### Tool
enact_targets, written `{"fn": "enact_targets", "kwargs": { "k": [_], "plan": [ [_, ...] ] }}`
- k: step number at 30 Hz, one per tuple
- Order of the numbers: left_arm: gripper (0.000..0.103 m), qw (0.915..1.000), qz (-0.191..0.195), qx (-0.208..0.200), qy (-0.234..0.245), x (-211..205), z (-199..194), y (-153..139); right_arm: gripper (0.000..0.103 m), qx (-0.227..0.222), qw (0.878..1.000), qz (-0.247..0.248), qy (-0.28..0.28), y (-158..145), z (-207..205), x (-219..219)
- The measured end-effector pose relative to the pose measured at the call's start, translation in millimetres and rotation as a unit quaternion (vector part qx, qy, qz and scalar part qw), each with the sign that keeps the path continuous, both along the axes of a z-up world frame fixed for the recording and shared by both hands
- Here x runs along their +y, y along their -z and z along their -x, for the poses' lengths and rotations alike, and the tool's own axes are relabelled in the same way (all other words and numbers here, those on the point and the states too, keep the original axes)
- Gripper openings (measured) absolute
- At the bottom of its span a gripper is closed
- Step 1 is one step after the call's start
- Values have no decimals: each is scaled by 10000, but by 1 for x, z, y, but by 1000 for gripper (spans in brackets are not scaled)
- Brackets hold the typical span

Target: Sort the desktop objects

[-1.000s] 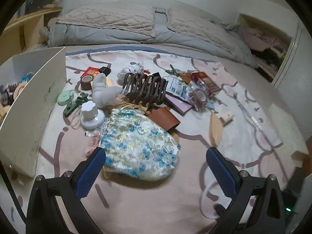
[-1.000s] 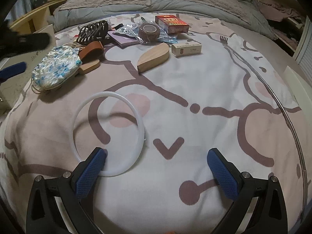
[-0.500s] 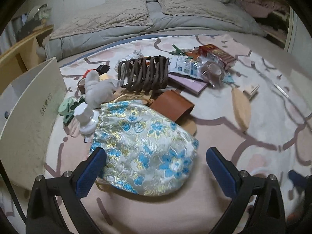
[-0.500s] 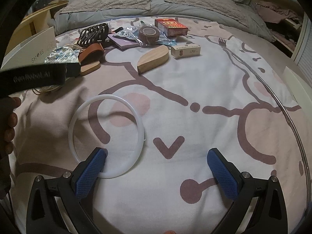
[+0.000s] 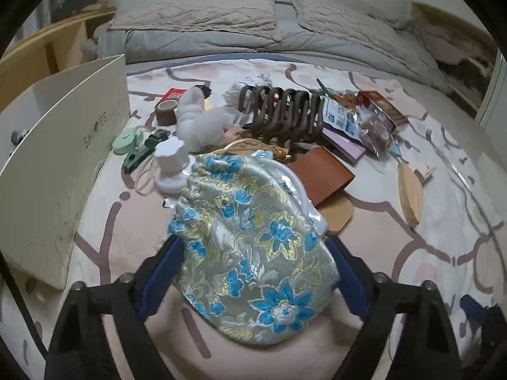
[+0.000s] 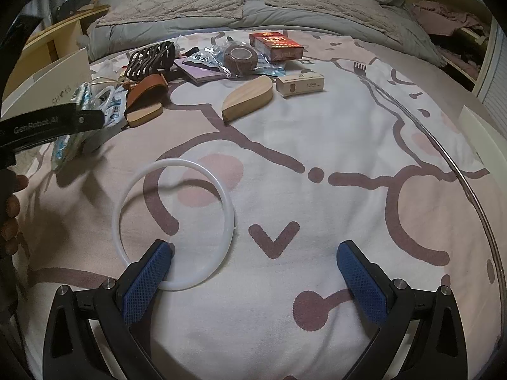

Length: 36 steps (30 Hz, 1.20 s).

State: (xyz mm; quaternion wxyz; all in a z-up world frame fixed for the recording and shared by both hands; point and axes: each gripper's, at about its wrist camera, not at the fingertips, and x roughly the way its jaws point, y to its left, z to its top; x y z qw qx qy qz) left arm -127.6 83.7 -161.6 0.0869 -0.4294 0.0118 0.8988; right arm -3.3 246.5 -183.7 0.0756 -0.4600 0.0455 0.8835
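The left gripper (image 5: 253, 272) has just advanced and closed around the pouch (image 5: 253, 247), ready to sort it, while the right gripper (image 6: 253, 272) stays open.

Both cameras look forward along their own fingers, low over the patterned bedspread (image 6: 317, 120), facing the pillows at the head of the bed. The left wrist view sits very close to the floral brocade pouch (image 5: 253, 253), which fills its foreground. The right wrist view stands farther back. Both share the brown claw hair clip (image 5: 282, 110) (image 6: 152, 58), the red box (image 6: 275, 46) and the leaf-shaped wooden piece (image 6: 248, 98).
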Motion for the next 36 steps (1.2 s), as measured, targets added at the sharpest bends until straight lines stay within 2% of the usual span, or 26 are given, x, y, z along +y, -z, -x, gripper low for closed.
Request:
{"fn": "enact_targets", "kwargs": {
  "k": [6,10,12,22,24,36],
  "plan": [
    [55,9990,-418,-134,-2,-13,-5,-6,103,-76,10000,-7,-30,-3,0,0],
    [40,9989,-395,-172,171,-9,-13,-11,103,-148,9999,-8,-21,-5,-1,-1],
    [23,9987,-410,-206,240,-8,-17,-13,103,-186,9998,-10,-49,-7,-2,-2],
    [16,9959,-632,-599,248,-15,-40,-12,103,-113,9991,397,124,-26,-9,8],
    [13,9960,-581,-632,258,-16,-48,-13,103,-62,9987,478,135,-30,-9,9],
    [13,9942,-339,-876,527,-25,-104,-11,103,-129,9979,640,9,-31,-6,-3]
  ]
}}
